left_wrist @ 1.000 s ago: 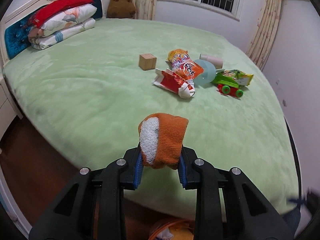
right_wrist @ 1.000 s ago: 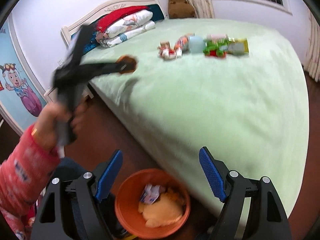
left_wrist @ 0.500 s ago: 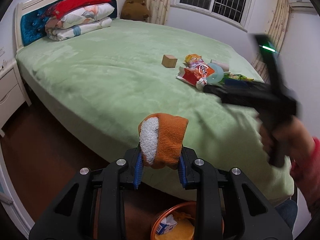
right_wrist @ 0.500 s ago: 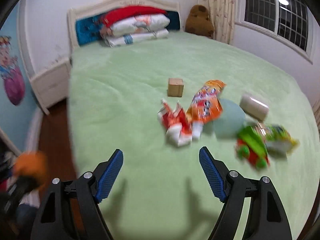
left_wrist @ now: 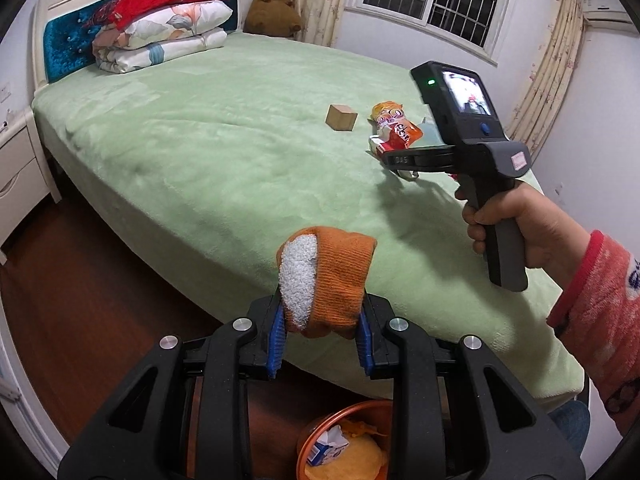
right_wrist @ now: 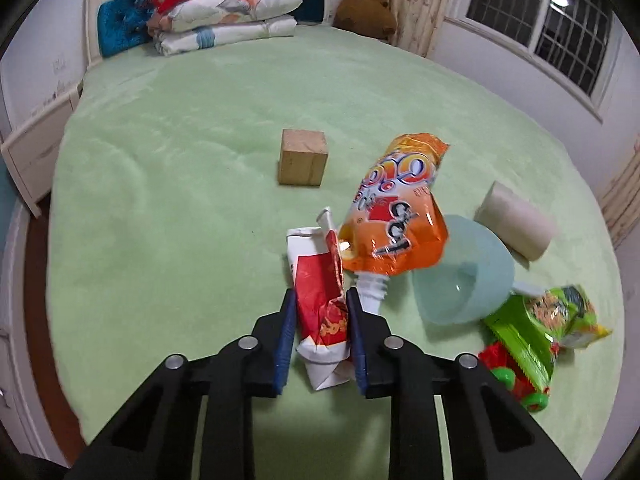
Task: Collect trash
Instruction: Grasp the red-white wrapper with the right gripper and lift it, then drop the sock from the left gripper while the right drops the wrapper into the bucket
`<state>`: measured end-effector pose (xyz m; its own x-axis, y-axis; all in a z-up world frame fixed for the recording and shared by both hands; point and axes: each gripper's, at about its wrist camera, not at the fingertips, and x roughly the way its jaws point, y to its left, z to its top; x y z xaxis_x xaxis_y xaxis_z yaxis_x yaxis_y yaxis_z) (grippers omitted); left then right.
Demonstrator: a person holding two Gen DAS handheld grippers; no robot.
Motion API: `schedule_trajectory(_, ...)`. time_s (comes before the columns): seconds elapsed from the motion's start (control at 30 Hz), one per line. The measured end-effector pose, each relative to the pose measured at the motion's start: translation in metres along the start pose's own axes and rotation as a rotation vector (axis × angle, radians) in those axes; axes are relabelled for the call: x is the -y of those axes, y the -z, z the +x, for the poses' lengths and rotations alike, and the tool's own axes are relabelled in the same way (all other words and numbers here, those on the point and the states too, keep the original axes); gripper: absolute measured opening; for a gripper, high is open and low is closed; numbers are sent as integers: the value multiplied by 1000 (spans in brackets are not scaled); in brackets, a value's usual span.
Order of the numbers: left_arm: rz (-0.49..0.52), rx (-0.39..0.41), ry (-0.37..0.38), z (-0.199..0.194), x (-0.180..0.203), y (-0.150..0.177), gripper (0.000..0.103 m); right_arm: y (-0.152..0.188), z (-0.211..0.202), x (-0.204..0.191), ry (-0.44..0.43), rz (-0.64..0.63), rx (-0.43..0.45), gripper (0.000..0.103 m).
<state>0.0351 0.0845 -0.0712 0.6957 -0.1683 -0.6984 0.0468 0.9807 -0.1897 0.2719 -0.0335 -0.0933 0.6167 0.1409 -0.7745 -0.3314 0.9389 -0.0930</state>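
My left gripper (left_wrist: 320, 314) is shut on an orange knitted sock (left_wrist: 340, 272) with a white fluffy lining, held over the near edge of the green bed (left_wrist: 208, 168). Below it stands an orange bin (left_wrist: 312, 430) with trash inside. Out on the bed, my right gripper (right_wrist: 321, 304) is closing its jaws on a crumpled red and white wrapper (right_wrist: 316, 268), with the blue pads against both its sides. An orange snack bag (right_wrist: 394, 216) leans over the wrapper's far end. In the left wrist view a hand holds the right gripper (left_wrist: 400, 159) at that pile.
A wooden block (right_wrist: 303, 157) lies beyond the wrapper. To the right are a pale blue bowl (right_wrist: 464, 276), a paper roll (right_wrist: 516, 224), and a green snack bag on a toy (right_wrist: 540, 320). Pillows (right_wrist: 224, 16) and a teddy bear (right_wrist: 366, 4) sit at the headboard.
The right gripper swung from above the orange bin out over the bed, came down at the red and white wrapper, and its jaws closed around it. The left gripper kept hold of the sock.
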Motion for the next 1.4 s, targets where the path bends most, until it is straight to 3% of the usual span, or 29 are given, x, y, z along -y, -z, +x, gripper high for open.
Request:
schedule_trajectory(0.4,48,13,16,-14,23,0,28,45,-106,20,-149,45,122,23)
schedule_trajectory(0.57,85,17,18,-24,36,2,28,98,-166,22,-181,24,161,23)
schedule_trajectory(0.77,135,-1,17,-35,50,17,28,171,-205,15,-219,4,136,24)
schedule_trajectory(1.1,234,-180,53,-16,77,86,28,257,-209,3,-281,34,6,24)
schedule_trajectory(1.4,225,-397,58,27,79,149,28,304,-167,-7,-308,78,-161,24)
